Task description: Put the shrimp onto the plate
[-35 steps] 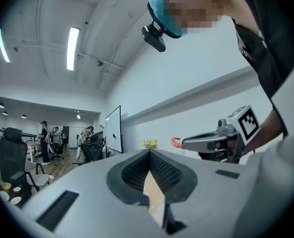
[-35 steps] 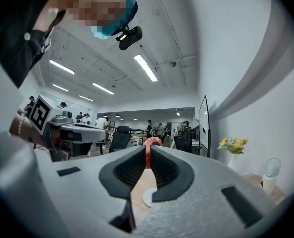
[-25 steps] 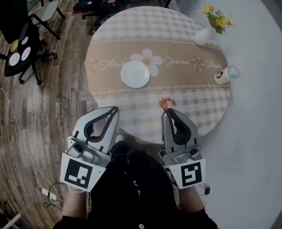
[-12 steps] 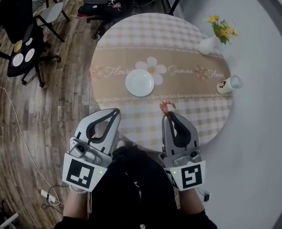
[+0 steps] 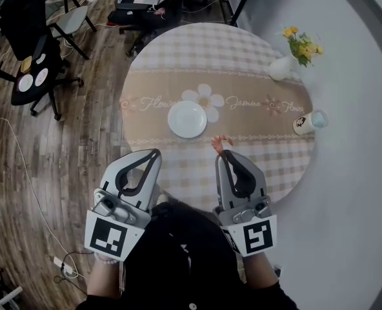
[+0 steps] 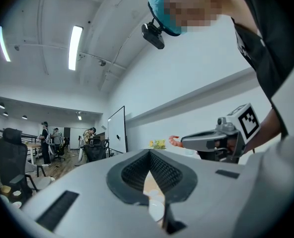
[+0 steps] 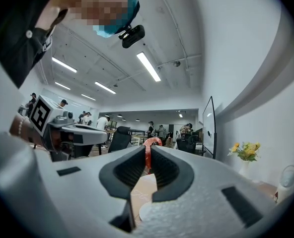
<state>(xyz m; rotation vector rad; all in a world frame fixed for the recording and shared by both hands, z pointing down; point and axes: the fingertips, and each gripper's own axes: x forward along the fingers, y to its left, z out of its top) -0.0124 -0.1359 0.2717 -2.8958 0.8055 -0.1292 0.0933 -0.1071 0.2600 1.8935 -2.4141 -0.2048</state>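
The left gripper [image 6: 150,152] has fingers [image 6: 129,172] pressed together, empty, while the right gripper [image 6: 183,142] pinches the shrimp [image 6: 173,140].

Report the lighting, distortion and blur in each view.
Head view: evenly lit and sharp, with the wide angle bending the table edge. Left gripper view: fisheye with dark corners, and the ceiling light glares. Right gripper view: the same fisheye, with the shrimp fairly sharp and the nearest foreground soft.

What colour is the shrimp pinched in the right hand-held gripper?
Orange-red; the shrimp shows best in the right gripper view.
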